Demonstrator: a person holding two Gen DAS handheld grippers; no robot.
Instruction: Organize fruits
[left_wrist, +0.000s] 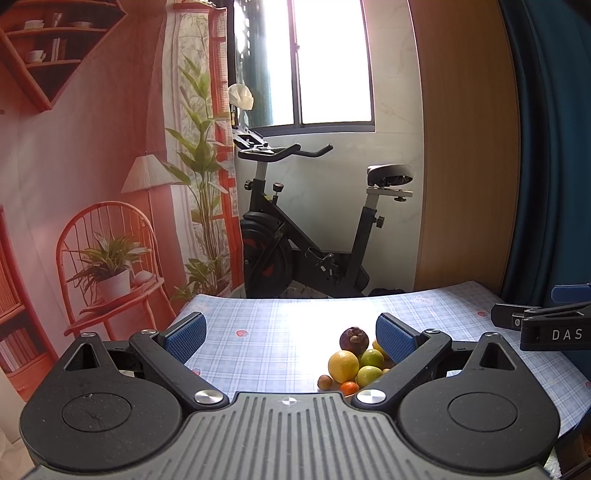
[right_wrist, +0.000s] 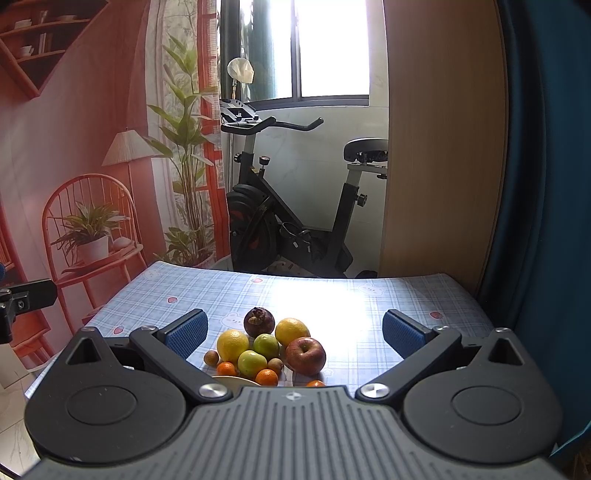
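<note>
A heap of fruit lies on the blue checked tablecloth (right_wrist: 354, 295). In the right wrist view I see a dark mangosteen (right_wrist: 259, 322), two yellow citrus (right_wrist: 232, 345) (right_wrist: 292, 331), two green fruits (right_wrist: 252, 363), a red apple (right_wrist: 306, 355), small oranges (right_wrist: 266, 377) and small brown fruits (right_wrist: 211, 357). A pale plate rim (right_wrist: 231, 380) shows just below them. My right gripper (right_wrist: 295, 332) is open and empty above the heap. My left gripper (left_wrist: 290, 338) is open and empty, with the heap to its right: the mangosteen (left_wrist: 354, 339), a yellow citrus (left_wrist: 343, 366).
An exercise bike (right_wrist: 295, 206) stands beyond the table's far edge under a bright window. A printed backdrop hangs at the left, a wooden panel (right_wrist: 443, 147) and a blue curtain at the right. The right gripper's body (left_wrist: 546, 325) shows at the left view's right edge.
</note>
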